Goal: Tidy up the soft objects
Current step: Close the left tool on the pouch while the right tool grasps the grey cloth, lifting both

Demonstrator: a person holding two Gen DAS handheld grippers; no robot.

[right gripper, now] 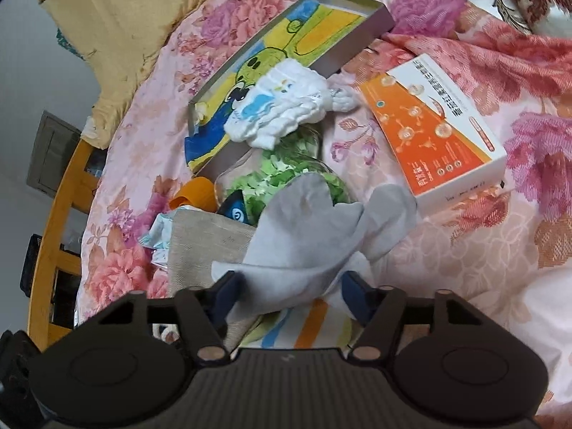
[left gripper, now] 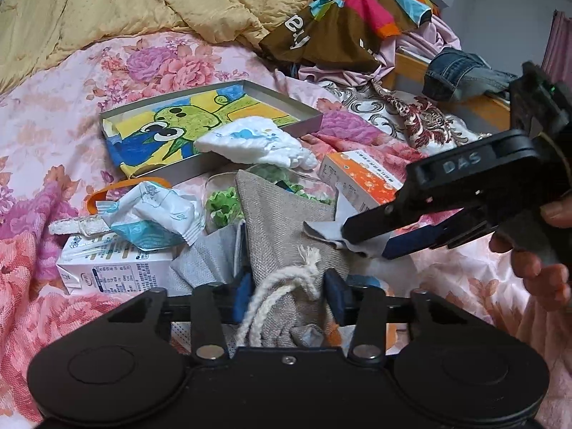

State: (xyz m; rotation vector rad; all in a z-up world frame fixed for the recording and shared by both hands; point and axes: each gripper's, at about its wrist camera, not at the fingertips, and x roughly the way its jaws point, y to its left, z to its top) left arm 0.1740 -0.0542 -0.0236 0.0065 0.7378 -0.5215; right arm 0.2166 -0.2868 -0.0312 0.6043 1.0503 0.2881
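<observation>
Socks and a drawstring pouch are what matter here. Left gripper pinches the pouch near its rope cord, at six o'clock in the left view. Right gripper has grey socks bunched between its pads, at six o'clock in its own view. Both are light, limp and floppy, best gripped on a thick fold.

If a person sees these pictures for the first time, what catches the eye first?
Probably the shallow grey box with its bright green cartoon drawing, lying on the flowered bedsheet. Nearer, the left gripper has the beige drawstring bag between its fingers, and the right gripper has a grey sock.
</observation>
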